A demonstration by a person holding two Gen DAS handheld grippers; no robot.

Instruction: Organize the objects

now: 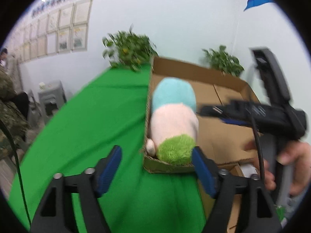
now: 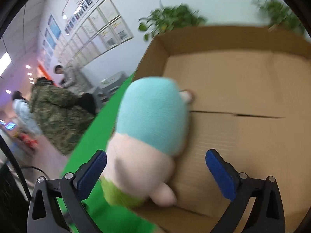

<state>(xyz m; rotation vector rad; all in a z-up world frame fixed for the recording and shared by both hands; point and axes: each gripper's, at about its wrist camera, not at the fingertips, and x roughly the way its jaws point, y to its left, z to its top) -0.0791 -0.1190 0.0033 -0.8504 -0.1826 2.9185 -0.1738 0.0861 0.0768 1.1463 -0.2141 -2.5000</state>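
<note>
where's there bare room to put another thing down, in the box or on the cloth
Free: most of the cardboard box floor right of the plush toy, out to its far wall, and the green cloth left of the box, back to the plants. Crowded: the box's near-left corner, where the toy lies.

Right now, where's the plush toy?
The plush toy lies inside the cardboard box, against its left wall beside the green cloth; in both wrist views it sits just ahead of open jaws.
</note>
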